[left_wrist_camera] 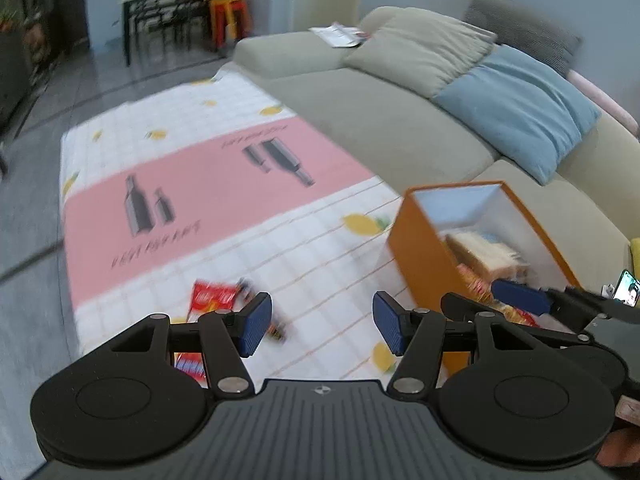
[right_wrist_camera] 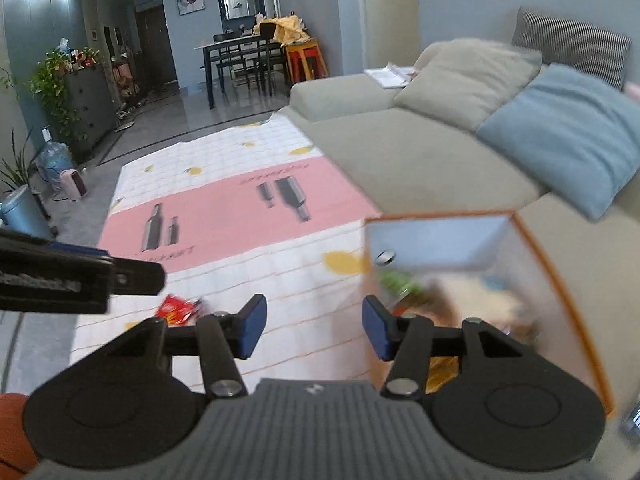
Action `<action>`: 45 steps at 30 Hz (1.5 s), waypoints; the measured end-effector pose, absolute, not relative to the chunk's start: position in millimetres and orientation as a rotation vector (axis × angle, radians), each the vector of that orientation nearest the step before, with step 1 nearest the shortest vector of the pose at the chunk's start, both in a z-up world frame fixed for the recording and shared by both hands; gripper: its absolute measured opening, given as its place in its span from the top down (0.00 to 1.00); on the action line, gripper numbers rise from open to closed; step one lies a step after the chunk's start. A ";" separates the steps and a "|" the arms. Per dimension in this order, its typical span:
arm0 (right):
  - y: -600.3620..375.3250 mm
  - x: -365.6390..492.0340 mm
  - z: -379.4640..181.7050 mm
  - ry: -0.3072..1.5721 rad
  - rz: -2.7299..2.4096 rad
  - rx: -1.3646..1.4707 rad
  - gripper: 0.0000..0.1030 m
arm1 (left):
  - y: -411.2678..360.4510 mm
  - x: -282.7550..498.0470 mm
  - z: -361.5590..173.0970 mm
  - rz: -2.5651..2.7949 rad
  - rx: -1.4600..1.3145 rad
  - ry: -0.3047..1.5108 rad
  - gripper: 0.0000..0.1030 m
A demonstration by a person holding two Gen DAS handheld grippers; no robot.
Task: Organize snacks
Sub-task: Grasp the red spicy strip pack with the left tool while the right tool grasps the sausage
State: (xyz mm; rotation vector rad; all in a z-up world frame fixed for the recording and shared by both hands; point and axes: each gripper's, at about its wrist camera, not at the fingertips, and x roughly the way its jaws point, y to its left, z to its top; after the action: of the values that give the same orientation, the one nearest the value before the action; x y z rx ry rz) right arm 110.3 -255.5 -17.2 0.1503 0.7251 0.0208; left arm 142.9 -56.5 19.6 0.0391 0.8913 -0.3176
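Nearest the lens, the left claw (left_wrist_camera: 322, 322) stands released, its blue pads wide apart with nothing between them, above the cloth-covered tabletop (left_wrist_camera: 224, 200). The right claw (right_wrist_camera: 314, 326) is likewise released and empty, its jaws parted at the near edge of the orange box (left_wrist_camera: 424, 264); from the left wrist view its blue tip reaches over the box's near wall. The box stands open-topped on the right side of the tabletop, white inside, and holds a heap of snack packets (left_wrist_camera: 486, 256), pale and red-yellow ones, too blurred to name. Left of the box, a red snack packet (left_wrist_camera: 212, 296) lies loose on the cloth just beyond the left claw, with a small dark item beside it that is too blurred to identify. The cloth is a white grid with lemons and a pink band printed with bottles. Just beyond runs a grey-green sofa (left_wrist_camera: 380, 120) bearing a beige cushion (left_wrist_camera: 424, 48) and a blue cushion (left_wrist_camera: 520, 108). Farther off stand a dark dining table (right_wrist_camera: 236, 50) with chairs, a red stool (right_wrist_camera: 306, 60), and potted plants (right_wrist_camera: 52, 84) on the left.
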 end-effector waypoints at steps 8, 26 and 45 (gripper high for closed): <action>-210.0 103.3 -54.5 0.860 0.068 0.228 0.49 | -0.7 133.1 -15.2 -0.199 0.031 0.944 0.33; -142.7 186.8 -92.5 0.926 0.175 0.087 0.49 | 54.6 179.2 -71.1 -0.146 -0.050 0.960 0.33; -116.7 244.8 -146.1 0.948 0.289 -0.057 0.58 | 50.3 227.0 -122.6 -0.177 -0.038 1.061 0.33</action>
State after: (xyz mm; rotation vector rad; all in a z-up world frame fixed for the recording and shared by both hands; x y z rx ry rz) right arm 244.8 -116.7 -146.1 -0.0573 0.9478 0.2887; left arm 227.0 50.3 -122.6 -0.0378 1.0612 -0.1766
